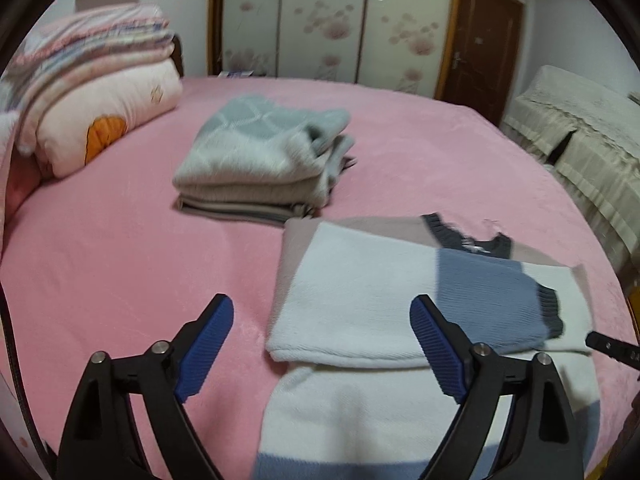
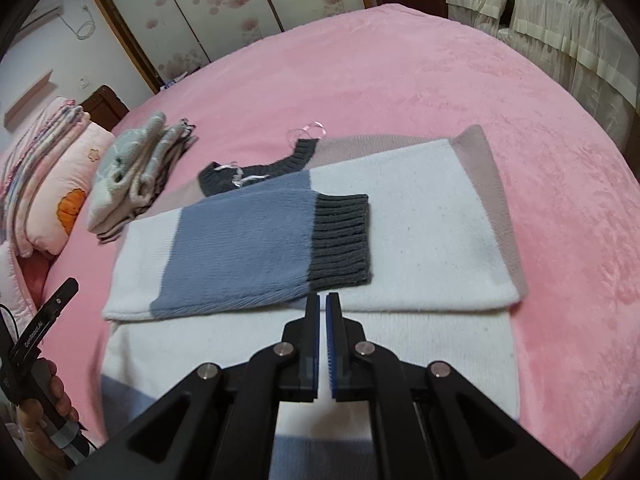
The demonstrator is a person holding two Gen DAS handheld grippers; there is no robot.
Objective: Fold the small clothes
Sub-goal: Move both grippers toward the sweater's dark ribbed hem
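A small knit sweater [image 1: 360, 300] in white, blue, dusty pink and dark grey lies flat on the pink bed [image 1: 120, 272]. Both sleeves are folded across its body, and the blue sleeve with a dark ribbed cuff [image 2: 340, 240] lies on top. My left gripper [image 1: 322, 312] is open and empty, low over the sweater's left edge. My right gripper [image 2: 323, 300] is shut with nothing between its pads, just in front of the cuff over the sweater [image 2: 420, 232]. The left gripper's handle [image 2: 36, 340] shows at the left of the right wrist view.
A stack of folded grey-green knitwear [image 1: 260, 160] sits farther back on the bed; it also shows in the right wrist view [image 2: 132, 176]. Folded quilts and a pillow [image 1: 92, 92] lie at the left. A cloth-covered cabinet [image 1: 580, 148] stands right, a wardrobe [image 1: 320, 20] behind.
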